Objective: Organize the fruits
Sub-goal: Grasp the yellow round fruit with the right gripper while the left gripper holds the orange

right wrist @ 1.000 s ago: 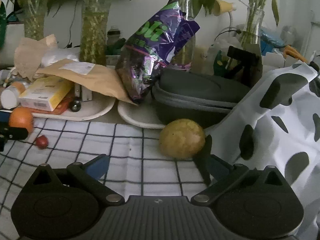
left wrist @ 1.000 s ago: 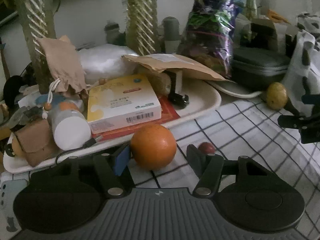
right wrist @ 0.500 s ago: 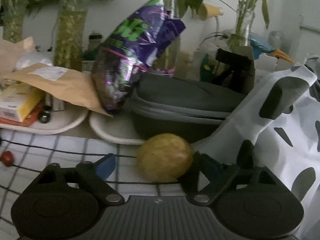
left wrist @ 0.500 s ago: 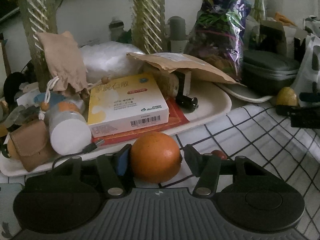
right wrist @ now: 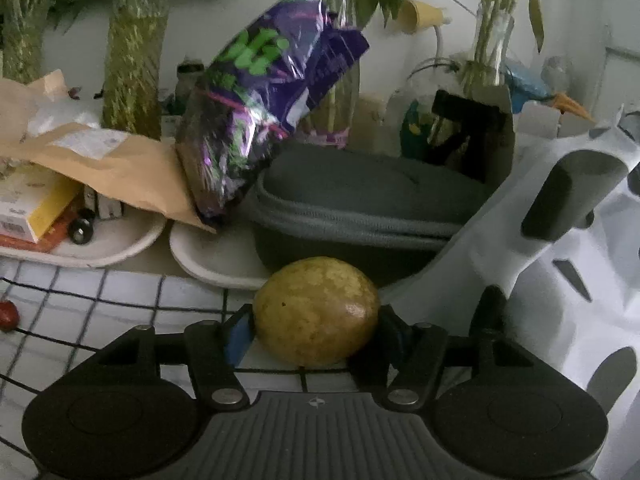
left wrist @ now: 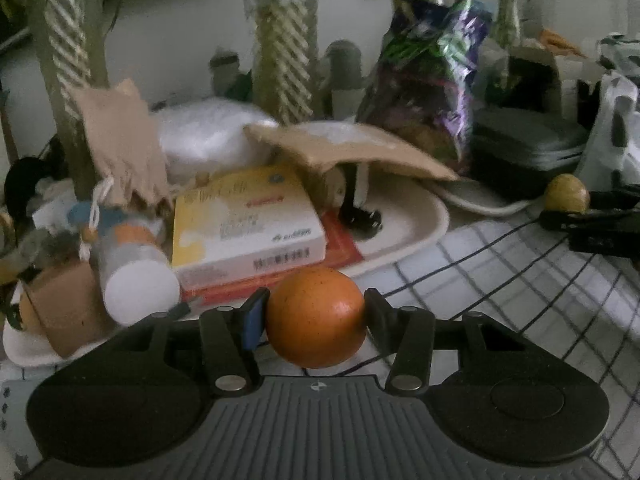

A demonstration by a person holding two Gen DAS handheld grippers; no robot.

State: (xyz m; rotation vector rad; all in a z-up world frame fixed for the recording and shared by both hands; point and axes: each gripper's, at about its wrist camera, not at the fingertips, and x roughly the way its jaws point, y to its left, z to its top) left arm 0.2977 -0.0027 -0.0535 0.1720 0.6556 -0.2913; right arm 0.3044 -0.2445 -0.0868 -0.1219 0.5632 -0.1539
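Note:
In the left wrist view my left gripper (left wrist: 316, 314) is shut on an orange (left wrist: 316, 316), both fingers pressed on its sides, just above the checked cloth (left wrist: 500, 264). In the right wrist view my right gripper (right wrist: 316, 330) is shut on a yellow-green round fruit (right wrist: 316, 312) resting on the cloth (right wrist: 80, 296). That fruit also shows far right in the left wrist view (left wrist: 567, 198), held by the right gripper's fingers (left wrist: 588, 220). A small red fruit (right wrist: 8, 315) lies on the cloth at the left edge of the right wrist view.
A white tray (left wrist: 416, 220) behind the orange holds a yellow box (left wrist: 244, 224), a white bottle (left wrist: 136, 280) and a brown envelope (left wrist: 352, 148). A purple snack bag (right wrist: 264, 120), grey zip case (right wrist: 360, 204) and cow-patterned cloth (right wrist: 560, 280) crowd the back and right.
Both grippers moved forward around their fruits and closed: the left on the orange, the right on the yellow-green fruit. The small red fruit is now hidden in the left wrist view.

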